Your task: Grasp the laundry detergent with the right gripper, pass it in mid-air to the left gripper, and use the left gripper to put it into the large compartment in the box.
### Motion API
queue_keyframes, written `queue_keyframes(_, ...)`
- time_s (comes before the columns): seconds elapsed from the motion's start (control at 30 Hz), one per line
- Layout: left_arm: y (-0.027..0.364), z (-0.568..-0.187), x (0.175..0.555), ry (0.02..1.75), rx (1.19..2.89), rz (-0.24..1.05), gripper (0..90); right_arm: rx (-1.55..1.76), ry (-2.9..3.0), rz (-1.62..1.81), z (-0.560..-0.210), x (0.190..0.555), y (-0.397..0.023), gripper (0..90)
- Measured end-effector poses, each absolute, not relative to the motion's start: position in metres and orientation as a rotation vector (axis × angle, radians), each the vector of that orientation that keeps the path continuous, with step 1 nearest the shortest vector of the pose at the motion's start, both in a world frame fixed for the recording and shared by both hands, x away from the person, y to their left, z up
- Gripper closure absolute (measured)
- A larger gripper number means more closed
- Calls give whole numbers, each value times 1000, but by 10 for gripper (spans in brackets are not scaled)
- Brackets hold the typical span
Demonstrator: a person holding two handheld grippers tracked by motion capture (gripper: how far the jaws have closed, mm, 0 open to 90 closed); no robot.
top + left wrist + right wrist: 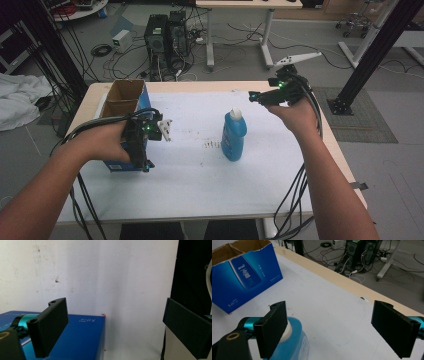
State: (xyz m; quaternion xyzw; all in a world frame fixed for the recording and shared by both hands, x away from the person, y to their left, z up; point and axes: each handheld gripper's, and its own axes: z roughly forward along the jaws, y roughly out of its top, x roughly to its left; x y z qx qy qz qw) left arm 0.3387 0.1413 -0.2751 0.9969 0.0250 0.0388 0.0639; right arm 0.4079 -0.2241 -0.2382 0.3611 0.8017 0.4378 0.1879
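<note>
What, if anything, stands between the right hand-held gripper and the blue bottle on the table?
Nothing visible. The right hand-held gripper is open above the blue bottle, whose white cap sits beside one jaw. The blue box stands well off to the side.

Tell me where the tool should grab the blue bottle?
Best around the narrow neck just under the white cap, coming down from above. The blue bottle stands upright and free on the table, and the right tool, jaws wide open, already hovers over its top.
</note>
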Motion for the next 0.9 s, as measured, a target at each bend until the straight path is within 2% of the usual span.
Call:
queue_keyframes(0.33, 137, -273, 335, 52, 3007, 129, 61, 1019, 2236, 1255, -250, 380, -245, 127)
queue_keyframes(0.57, 137, -275, 334, 46, 3007, 125, 61, 1020, 2259, 1264, -283, 348, -253, 127)
queue_keyframes(0.9, 137, -275, 334, 44, 2999, 127, 61, 1049, 2295, 1255, -337, 326, -245, 127)
